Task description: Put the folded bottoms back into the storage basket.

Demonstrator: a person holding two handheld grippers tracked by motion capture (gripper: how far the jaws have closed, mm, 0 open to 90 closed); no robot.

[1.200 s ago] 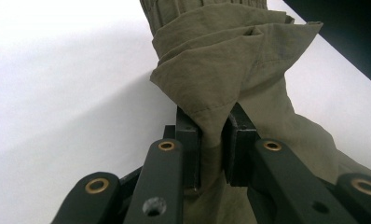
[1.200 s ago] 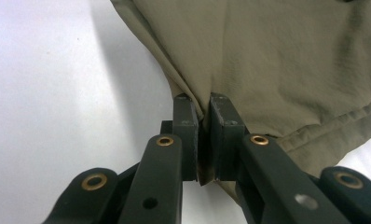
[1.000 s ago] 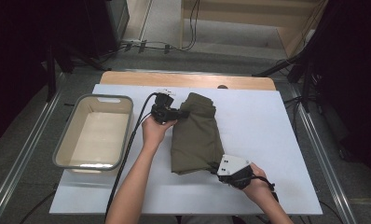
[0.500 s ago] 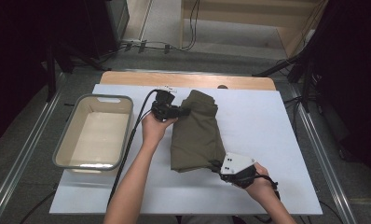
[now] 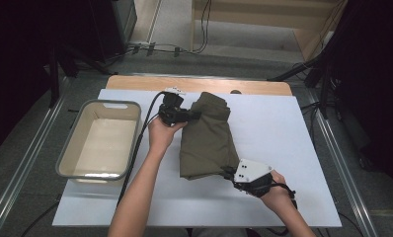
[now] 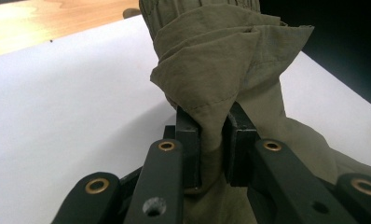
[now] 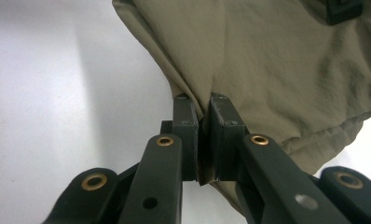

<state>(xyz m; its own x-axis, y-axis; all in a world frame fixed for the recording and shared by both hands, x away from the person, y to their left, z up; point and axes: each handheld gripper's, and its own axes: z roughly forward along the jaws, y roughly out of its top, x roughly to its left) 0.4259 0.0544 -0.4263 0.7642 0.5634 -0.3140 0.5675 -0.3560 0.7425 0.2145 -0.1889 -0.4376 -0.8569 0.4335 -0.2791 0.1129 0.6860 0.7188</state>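
Your left gripper [image 5: 180,114] pinches the cloth's [image 5: 208,138] far end and your right gripper [image 5: 234,174] its near corner, jaws pressed on fabric, its long axis running beside the bin [image 5: 100,140].

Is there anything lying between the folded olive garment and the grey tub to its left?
Nothing visible apart from the person's left forearm and the gripper's cable. The garment is clamped by the left gripper and right gripper; the tub sits empty left of it.
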